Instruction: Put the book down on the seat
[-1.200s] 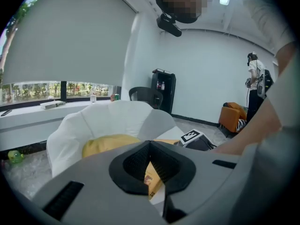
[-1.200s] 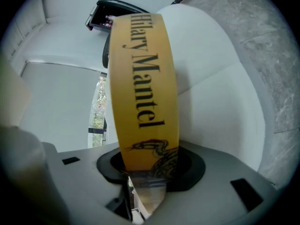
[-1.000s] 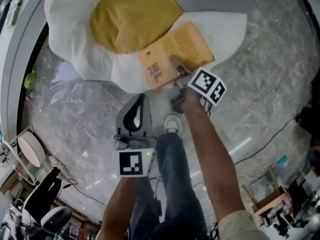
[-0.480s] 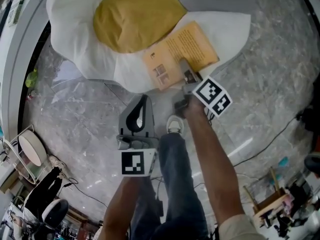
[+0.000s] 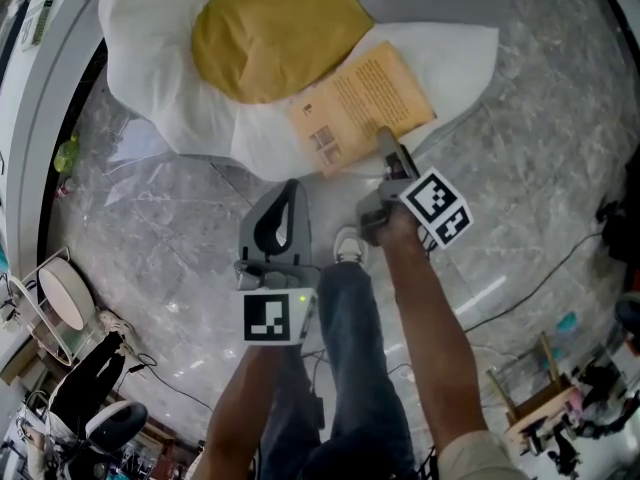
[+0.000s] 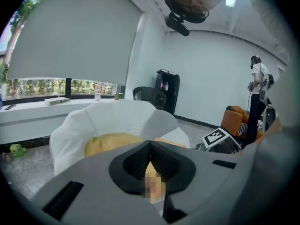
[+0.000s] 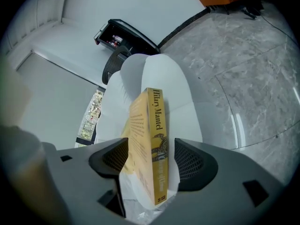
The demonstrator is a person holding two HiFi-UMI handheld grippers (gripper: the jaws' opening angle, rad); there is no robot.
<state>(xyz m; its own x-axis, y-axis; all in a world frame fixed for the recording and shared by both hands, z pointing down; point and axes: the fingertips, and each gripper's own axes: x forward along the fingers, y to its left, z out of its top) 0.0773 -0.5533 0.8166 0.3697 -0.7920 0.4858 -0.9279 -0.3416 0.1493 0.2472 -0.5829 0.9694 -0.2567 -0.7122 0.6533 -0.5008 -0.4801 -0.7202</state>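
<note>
The orange-yellow book [image 5: 355,98] lies flat on a white petal of the flower-shaped seat [image 5: 150,78], beside its yellow centre cushion [image 5: 270,28]. My right gripper [image 5: 388,148] is at the book's near edge. Its jaws have just been opening. In the right gripper view the book [image 7: 154,125] shows spine-on between the right gripper's [image 7: 151,150] pads, with a gap on each side. My left gripper [image 5: 285,203] hangs over the floor short of the seat. In the left gripper view the left gripper [image 6: 150,144] has its tips together and holds nothing.
Grey marble floor surrounds the seat. The person's shoe [image 5: 347,246] stands between the two grippers. A cable [image 5: 540,278] runs over the floor at the right. A person [image 6: 258,93], an orange sofa [image 6: 234,121] and a black cabinet [image 6: 166,90] are farther off.
My right gripper has let go of the book and drawn back toward the person. The book stays lying on the petal. My left gripper has hardly moved.
</note>
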